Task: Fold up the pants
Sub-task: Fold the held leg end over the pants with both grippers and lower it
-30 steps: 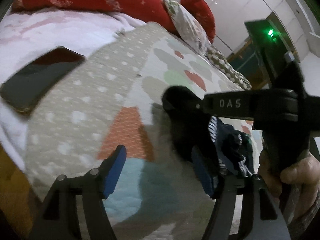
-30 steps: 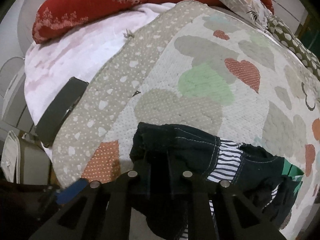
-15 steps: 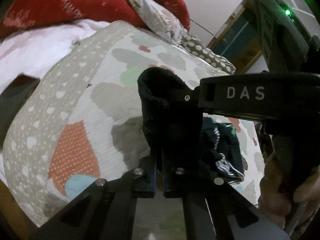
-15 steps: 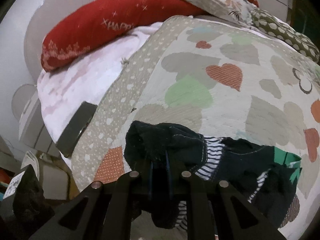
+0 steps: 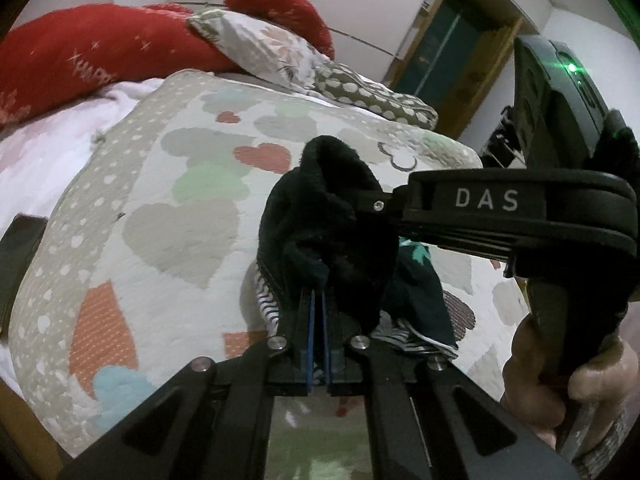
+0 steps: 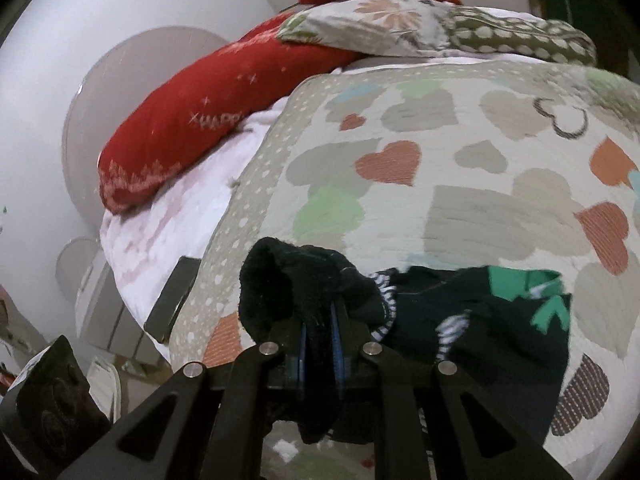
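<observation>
- Left gripper: jaws pinched nearly together on a dark fold of the pants, bunched above the heart-patterned quilt.
- Right gripper: jaws narrow, clamping pants fabric between them.

The pants lie bunched on the quilt — pillows behind, a phone off its left edge.

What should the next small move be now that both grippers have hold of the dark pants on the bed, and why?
Probably draw the two grippers apart and lift a little. The left gripper and the right gripper are both shut on the same bunched edge of the dark fleece pants, close together, while the rest lies crumpled on the heart-patterned quilt. Spreading should open the fabric flat for folding.
</observation>
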